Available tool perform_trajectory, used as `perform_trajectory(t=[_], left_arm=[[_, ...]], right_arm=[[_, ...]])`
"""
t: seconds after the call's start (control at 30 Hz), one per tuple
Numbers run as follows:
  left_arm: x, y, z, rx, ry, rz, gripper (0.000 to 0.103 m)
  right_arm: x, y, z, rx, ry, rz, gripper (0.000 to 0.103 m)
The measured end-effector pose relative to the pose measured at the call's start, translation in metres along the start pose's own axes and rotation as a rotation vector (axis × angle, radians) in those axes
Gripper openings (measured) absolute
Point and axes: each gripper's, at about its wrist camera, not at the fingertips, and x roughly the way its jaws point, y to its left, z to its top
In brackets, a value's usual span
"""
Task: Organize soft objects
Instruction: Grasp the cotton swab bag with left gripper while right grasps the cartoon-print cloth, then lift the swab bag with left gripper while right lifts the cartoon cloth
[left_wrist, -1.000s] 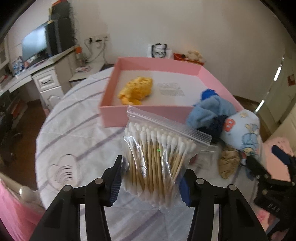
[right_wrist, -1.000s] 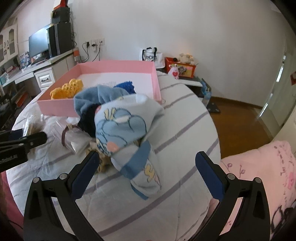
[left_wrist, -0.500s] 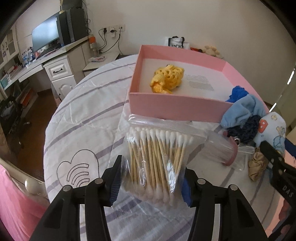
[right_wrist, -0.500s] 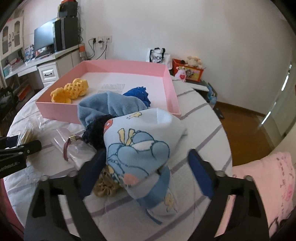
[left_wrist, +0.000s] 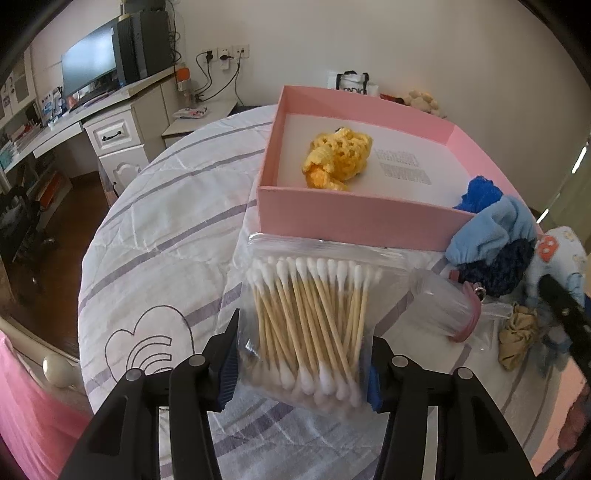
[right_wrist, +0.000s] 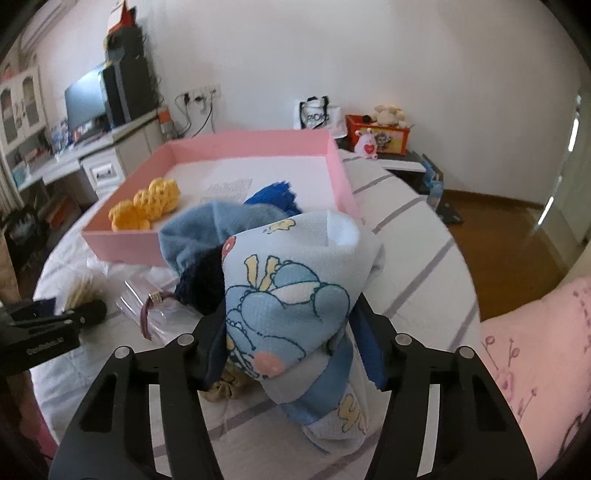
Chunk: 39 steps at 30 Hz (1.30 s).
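The pink box (left_wrist: 354, 221) has low stiff walls and much free floor beside the knitted yellow piece (left_wrist: 338, 160). Before its near wall, the left gripper (left_wrist: 303, 365) clamps a clear bag of cotton swabs (left_wrist: 308, 314). The right gripper (right_wrist: 291, 343) is closing around the soft printed cloth (right_wrist: 291, 295), pads touching it

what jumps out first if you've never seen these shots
The bag of cotton swabs clamped in the left gripper, held before the pink box. Next, the cartoon-print cloth, with the right gripper closing around it, and the yellow crochet piece inside the box.
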Motion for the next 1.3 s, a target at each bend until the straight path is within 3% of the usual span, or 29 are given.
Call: perform_trajectory(t=[0.2, 0.7, 1.3], left_arm=[[-0.015, -0.010, 0.004, 0.029, -0.041, -0.014, 0.046], [-0.080, -0.029, -0.013, 0.060, -0.158, -0.031, 0.044], [-0.190, -0.041, -0.063, 0.073, -0.307, -0.035, 0.044]], right_arm=[[-0.016, -0.004, 0.005, 0.003, -0.044, -0.064, 0.056], [-0.071, -0.006, 0.003, 0.015, -0.144, -0.021, 0.056], [-0.155, 0.006, -0.008, -0.007, -0.302, 0.031, 0.056]])
